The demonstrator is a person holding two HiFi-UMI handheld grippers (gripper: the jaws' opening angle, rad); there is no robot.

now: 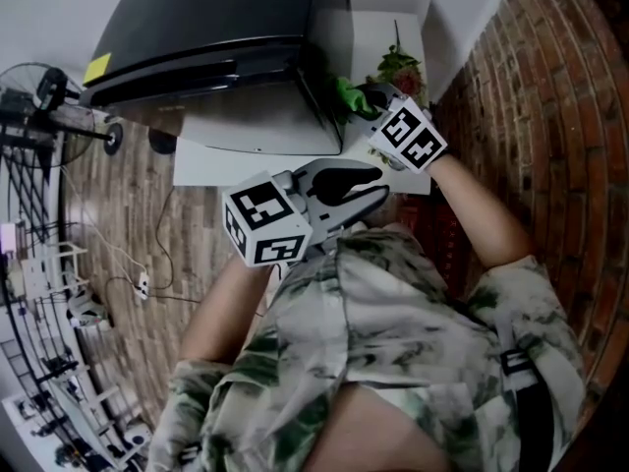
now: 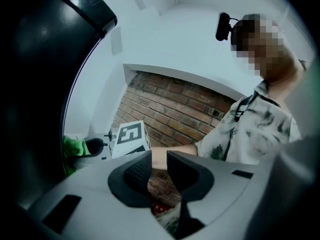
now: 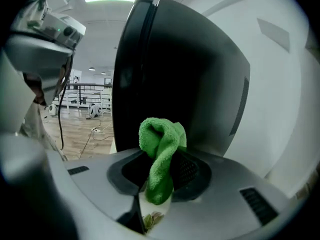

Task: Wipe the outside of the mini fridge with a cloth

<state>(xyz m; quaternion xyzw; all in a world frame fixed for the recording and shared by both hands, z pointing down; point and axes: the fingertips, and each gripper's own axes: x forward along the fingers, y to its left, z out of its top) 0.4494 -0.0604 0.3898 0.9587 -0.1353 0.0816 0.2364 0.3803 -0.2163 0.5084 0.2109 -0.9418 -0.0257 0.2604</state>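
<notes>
A white table [image 1: 201, 165] stands on a wood-plank floor [image 1: 118, 214]. A black mini fridge [image 1: 216, 28] fills its left side. A leafy plant with red flowers [image 1: 398, 67] sits at its far right.

Hand-held gripper [image 3: 160, 176] clamping green cloth [image 3: 161, 156], black fridge [image 3: 180, 79] behind

The mini fridge [image 1: 216, 28], glossy black with a yellow sticker on one top corner, stands upright at the far left. The green terry cloth [image 3: 160, 154] is bunched into a fold and pinched between the right gripper's [image 3: 161, 168] jaws, close by the fridge's right side wall.
</notes>
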